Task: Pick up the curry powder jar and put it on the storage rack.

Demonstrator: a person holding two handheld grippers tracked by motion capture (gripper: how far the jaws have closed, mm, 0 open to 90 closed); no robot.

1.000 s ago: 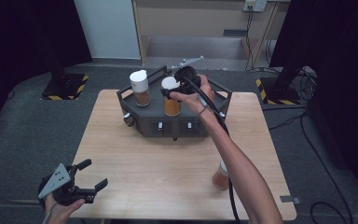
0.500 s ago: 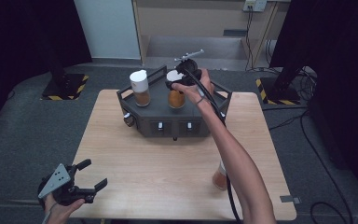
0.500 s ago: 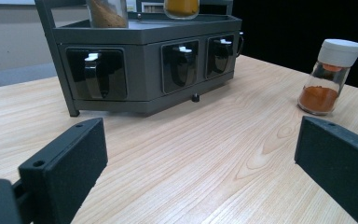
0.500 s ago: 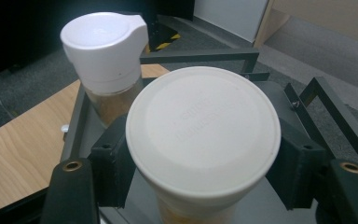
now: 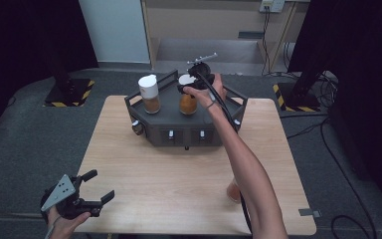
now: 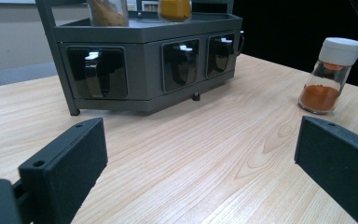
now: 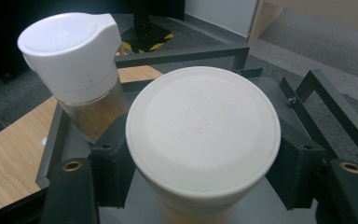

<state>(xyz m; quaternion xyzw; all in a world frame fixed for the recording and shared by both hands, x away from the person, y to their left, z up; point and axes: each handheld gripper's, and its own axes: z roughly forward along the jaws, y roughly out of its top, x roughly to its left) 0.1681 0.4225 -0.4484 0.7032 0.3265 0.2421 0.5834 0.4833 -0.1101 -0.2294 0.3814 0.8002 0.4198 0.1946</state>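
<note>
Two jars now share the rack's (image 5: pixel 229 102) top tray, because our right gripper (image 5: pixel 191 85) pinches the orange spice jar (image 5: pixel 188 102) under its white lid to seat it beside the brown one (image 5: pixel 150 94), while our left gripper (image 5: pixel 92 191) waits spread open near the table's (image 5: pixel 179 174) front edge.

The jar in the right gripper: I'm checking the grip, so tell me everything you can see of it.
The jar is clear, with orange-yellow powder inside and a round white flat lid. It stands upright on the dark rack's top shelf. The right gripper is shut on it just under the lid, one jaw on each side.
</note>
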